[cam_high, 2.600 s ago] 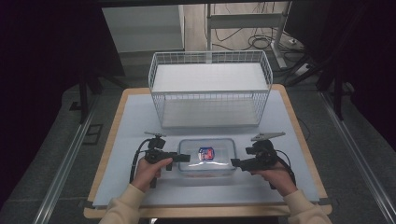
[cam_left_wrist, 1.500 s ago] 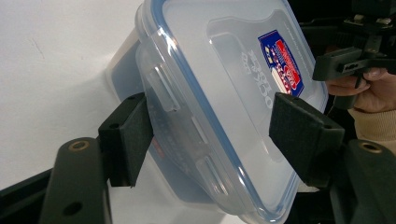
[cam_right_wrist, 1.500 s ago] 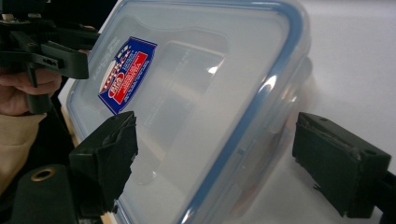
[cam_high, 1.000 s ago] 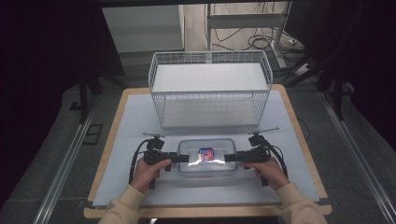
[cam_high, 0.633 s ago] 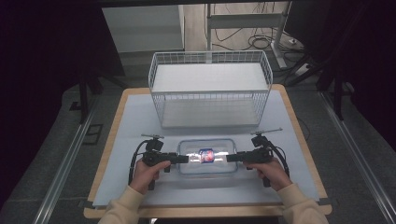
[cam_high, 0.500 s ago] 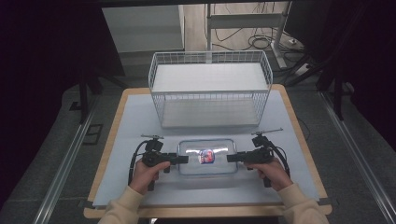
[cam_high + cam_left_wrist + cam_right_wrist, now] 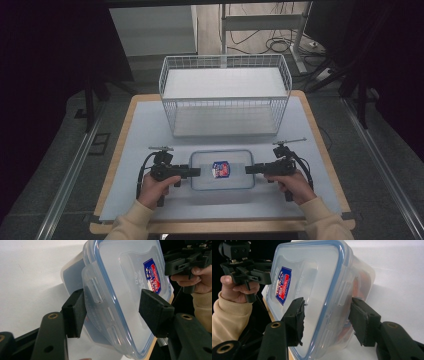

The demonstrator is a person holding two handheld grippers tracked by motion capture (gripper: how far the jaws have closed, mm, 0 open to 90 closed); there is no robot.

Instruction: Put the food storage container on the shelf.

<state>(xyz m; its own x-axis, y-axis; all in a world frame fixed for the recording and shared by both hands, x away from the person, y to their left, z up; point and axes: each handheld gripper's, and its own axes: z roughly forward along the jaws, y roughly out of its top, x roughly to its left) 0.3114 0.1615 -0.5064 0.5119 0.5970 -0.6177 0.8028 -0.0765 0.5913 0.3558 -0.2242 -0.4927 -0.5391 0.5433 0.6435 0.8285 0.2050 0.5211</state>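
both tools (image 7: 196, 172) (image 7: 248, 169) newly astride the container (image 7: 222, 170)

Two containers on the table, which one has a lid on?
The clear plastic box with the blue-rimmed lid, near the table's front edge between the left gripper and right gripper. The white wire basket behind it is open-topped.
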